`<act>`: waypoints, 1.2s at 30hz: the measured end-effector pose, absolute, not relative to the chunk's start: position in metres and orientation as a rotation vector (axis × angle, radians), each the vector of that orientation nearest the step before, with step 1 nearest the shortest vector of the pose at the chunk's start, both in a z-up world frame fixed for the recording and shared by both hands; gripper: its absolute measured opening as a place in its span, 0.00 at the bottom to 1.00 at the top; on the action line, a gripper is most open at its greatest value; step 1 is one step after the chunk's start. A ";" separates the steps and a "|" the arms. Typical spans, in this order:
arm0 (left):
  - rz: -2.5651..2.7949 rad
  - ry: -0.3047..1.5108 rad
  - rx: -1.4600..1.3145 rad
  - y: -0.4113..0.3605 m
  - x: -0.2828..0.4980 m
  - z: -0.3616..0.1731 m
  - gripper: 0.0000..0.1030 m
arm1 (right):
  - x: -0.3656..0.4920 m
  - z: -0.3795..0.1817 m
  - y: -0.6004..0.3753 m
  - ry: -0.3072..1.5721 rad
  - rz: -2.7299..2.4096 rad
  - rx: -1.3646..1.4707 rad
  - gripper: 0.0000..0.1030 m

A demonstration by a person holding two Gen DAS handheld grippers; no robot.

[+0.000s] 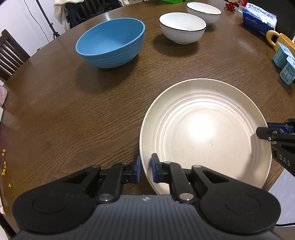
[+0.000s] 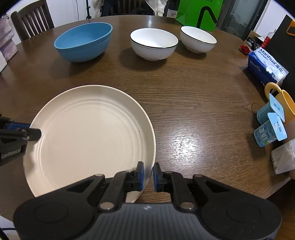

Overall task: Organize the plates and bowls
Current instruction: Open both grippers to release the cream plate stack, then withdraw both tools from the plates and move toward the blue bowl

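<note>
Straddling the near rim of a round cream ridged plate (image 1: 202,129), left gripper (image 1: 145,169): pads narrowly apart, rim between them, contact unclear. Bracketing the opposite rim likewise, right gripper (image 2: 148,175), not yet clamping. Resting flat at the near edge of the dark round wooden table (image 1: 73,110). Standing apart beyond: deep blue bowl (image 1: 110,42), two black-rimmed white bowls (image 1: 182,27) (image 1: 203,12), none nested. Sorting seemingly barely beginning.
</note>
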State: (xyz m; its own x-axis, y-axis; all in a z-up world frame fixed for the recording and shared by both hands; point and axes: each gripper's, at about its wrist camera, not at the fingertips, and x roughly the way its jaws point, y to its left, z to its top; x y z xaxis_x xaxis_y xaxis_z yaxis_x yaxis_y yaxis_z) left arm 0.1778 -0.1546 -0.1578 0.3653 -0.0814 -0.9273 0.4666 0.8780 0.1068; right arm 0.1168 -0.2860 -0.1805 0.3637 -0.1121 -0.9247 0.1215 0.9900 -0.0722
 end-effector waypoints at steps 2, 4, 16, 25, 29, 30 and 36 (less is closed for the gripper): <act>-0.363 1.149 0.383 -0.155 0.178 -0.158 0.12 | 0.117 -0.181 -0.287 1.189 -0.152 0.015 0.10; -0.362 1.149 0.383 -0.155 0.178 -0.158 0.12 | 0.117 -0.182 -0.287 1.187 -0.153 0.020 0.10; -0.371 1.158 0.347 -0.152 0.177 -0.158 0.17 | 0.117 -0.182 -0.287 1.189 -0.152 0.025 0.12; -0.377 1.109 0.245 -0.136 0.177 -0.141 0.57 | 0.117 -0.171 -0.300 1.159 -0.159 0.111 0.36; -0.380 1.077 0.202 -0.129 0.177 -0.132 0.74 | 0.116 -0.167 -0.302 1.146 -0.155 0.135 0.60; -0.380 1.070 0.193 -0.127 0.176 -0.130 0.82 | 0.116 -0.166 -0.301 1.143 -0.153 0.138 0.65; -0.375 1.029 0.135 -0.118 0.174 -0.119 1.00 | 0.114 -0.160 -0.300 1.123 -0.144 0.156 0.81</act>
State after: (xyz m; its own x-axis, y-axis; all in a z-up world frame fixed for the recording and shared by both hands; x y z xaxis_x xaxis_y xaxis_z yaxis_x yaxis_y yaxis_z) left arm 0.1737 -0.1185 -0.1192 0.4588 -0.2409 -0.8553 0.3662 0.9283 -0.0650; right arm 0.1142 -0.2997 -0.1596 0.4261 -0.0363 -0.9040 0.1928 0.9799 0.0515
